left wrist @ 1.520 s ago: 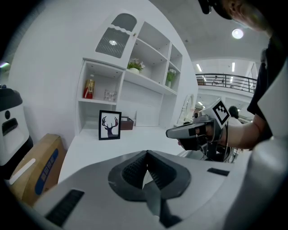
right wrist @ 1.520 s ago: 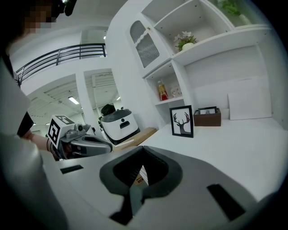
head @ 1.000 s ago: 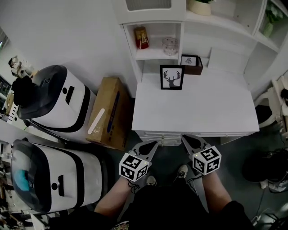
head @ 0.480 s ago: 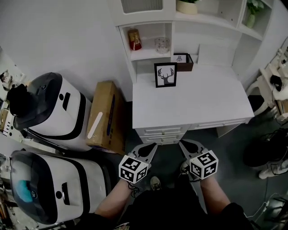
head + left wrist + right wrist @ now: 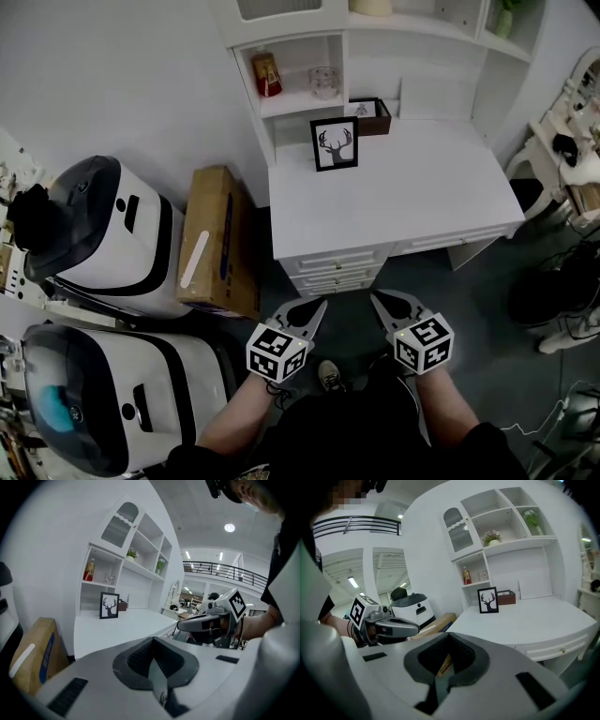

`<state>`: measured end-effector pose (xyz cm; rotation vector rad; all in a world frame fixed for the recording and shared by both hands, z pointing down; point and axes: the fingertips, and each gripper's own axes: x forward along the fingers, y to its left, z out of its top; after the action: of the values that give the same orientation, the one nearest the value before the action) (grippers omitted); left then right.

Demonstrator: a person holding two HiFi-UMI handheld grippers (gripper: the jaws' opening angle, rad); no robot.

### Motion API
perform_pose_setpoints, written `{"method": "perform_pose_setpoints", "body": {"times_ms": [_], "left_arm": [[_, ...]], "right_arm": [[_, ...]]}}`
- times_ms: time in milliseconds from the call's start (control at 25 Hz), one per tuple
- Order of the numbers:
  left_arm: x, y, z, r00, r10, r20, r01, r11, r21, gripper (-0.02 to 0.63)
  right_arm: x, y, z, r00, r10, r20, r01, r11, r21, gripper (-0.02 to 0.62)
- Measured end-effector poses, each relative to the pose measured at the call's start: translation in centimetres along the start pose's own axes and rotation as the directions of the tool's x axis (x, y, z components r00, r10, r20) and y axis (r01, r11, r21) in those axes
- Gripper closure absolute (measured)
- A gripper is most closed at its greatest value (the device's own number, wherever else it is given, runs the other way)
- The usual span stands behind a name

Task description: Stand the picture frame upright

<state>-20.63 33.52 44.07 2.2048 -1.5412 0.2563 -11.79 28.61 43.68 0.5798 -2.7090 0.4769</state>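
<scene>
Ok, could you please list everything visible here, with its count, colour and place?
picture frame: one, black, upright at the desk's back left
desk: one, white, centre, shelves above it
small box: one, brown, behind and right of frame
bottle: one, red, lower shelf
glass jar: one, clear, same shelf
cardboard box: one, brown, floor left of desk
machines: two, white and black, floor at far left
left tongs: one, grey, shut, empty, in front of desk
right tongs: one, grey, shut, empty, beside the left
</scene>
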Motion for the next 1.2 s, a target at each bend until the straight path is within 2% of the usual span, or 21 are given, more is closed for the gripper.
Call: {"method": "perform_pose_setpoints", "body": {"times_ms": [1200], "left_arm": [[0.81, 0.71, 0.38, 1.0, -0.011, 0.004, 0.011, 1.0, -0.006, 0.6]], "right_arm": [[0.81, -0.53, 0.2, 1.0, -0.009, -0.003, 0.009, 1.0, -0.001, 0.592]]}}
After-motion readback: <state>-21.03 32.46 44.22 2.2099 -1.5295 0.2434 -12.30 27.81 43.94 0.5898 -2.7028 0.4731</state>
